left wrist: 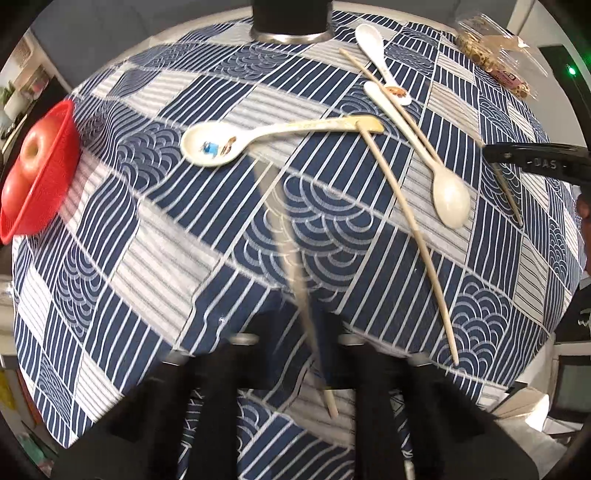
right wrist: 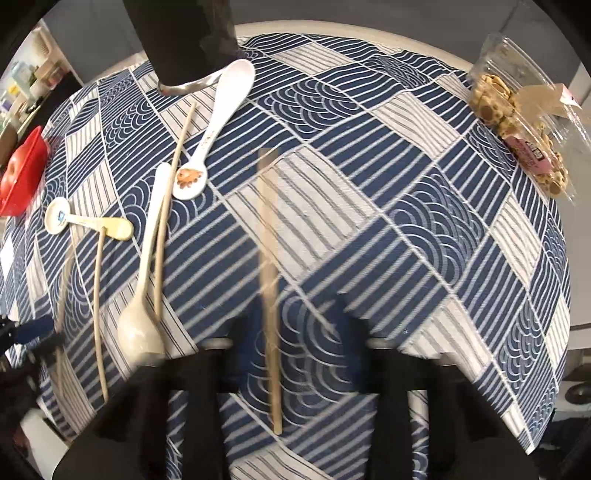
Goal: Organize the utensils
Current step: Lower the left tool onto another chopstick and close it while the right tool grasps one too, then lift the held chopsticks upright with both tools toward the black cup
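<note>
The round table (right wrist: 332, 29) has a blue and white cloth (left wrist: 184, 240) with stripes and wave shapes. Behind it is a grey wall, and shelves stand far off to the left.

There are four chopsticks. The left gripper (left wrist: 299, 343) points down and is clamped on the first chopstick (left wrist: 291, 266), which looks blurry and sticks out ahead of its fingers. The right gripper (right wrist: 295, 343) also points down and is clamped on the second chopstick (right wrist: 267, 258). The third chopstick (left wrist: 406, 229) lies on the cloth just to the right of the left gripper. The fourth chopstick (right wrist: 158, 273) lies to the left of the right gripper, touching a spoon.

There are three spoons, all between the two grippers and a bit ahead of them: a picture spoon (left wrist: 210, 146), a white spoon (left wrist: 367, 38) and a long cream spoon (left wrist: 450, 201).

One black cup (left wrist: 290, 22) stands at the far edge. One red basket (left wrist: 44, 192) with two apples (left wrist: 35, 147) sits far left of the left gripper. One clear snack pack (right wrist: 517, 122) lies far right of the right gripper.
</note>
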Available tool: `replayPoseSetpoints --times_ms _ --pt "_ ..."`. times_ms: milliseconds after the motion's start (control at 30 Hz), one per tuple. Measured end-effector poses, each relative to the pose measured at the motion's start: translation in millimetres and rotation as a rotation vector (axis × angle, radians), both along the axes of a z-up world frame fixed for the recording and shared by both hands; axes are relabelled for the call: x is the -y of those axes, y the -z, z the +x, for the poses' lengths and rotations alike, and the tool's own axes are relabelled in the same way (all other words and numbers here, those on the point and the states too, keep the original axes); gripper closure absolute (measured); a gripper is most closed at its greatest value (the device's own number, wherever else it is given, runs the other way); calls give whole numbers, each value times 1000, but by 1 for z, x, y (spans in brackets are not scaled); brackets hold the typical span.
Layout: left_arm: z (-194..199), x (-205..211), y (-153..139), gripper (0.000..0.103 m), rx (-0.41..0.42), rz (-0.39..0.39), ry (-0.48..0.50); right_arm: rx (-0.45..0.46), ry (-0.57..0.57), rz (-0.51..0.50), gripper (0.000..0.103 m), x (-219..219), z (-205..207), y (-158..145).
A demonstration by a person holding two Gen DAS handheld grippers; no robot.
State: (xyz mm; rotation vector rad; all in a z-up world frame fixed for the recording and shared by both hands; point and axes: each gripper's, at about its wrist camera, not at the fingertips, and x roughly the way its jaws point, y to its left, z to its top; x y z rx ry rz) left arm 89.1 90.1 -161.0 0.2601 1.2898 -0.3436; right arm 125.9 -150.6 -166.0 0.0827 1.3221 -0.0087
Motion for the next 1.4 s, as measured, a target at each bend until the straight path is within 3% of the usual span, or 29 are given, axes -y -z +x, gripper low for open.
replayPoseSetpoints --times_ms 367,733,1067,1400 --pt "-27 -43 -4 98 -51 -21 -149 -16 42 155 98 50 -40 -4" --pt "-22 -73 -45 98 68 -9 -282 118 64 222 98 110 -65 -51" --pt "4 -58 -87 98 149 -97 -330 273 33 304 98 120 -35 -108" --pt "55 -30 -149 98 273 -200 -254 433 -31 423 98 101 14 -160"
